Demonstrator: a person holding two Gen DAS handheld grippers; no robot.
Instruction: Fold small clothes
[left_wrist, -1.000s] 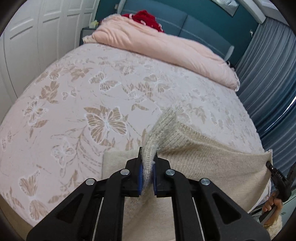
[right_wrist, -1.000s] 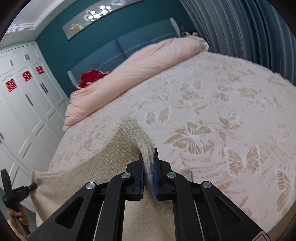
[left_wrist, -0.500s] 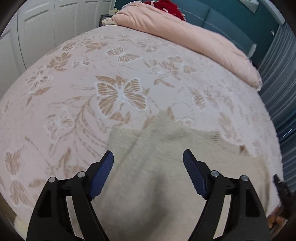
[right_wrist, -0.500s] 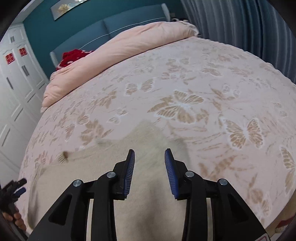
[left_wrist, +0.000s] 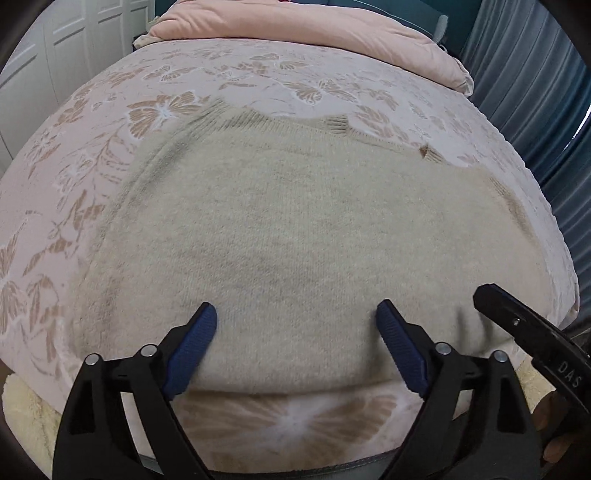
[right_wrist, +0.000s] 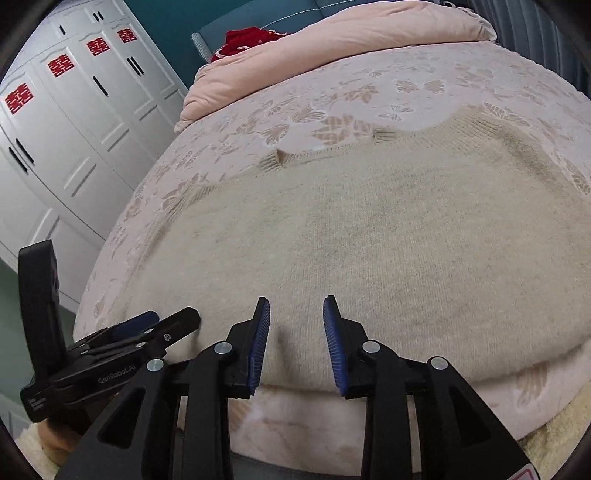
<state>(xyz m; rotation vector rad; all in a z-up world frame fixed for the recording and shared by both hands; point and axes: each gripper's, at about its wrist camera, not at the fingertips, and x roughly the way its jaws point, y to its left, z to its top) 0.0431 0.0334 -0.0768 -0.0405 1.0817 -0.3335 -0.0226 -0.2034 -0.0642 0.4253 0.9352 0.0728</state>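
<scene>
My left hand-held gripper (left_wrist: 295, 325) tilts down, jaws widening, empty; right hand-held gripper (right_wrist: 296, 325) narrowing, gripping nothing, over sweater (left_wrist: 295, 229) at twelve o'clock on bed (left_wrist: 74, 155).

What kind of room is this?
Most likely a bedroom: a bed with a butterfly cover, a pink duvet bunched at its head, and a white wardrobe beside it.

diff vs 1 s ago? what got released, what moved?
Both grippers let go of the beige knit sweater, which dropped flat onto the butterfly bedspread. Left gripper is opening wide; right gripper is part-open, closing slightly; both came down over the near hem, pinching nothing. Pink duvet and wardrobe are unchanged.
</scene>
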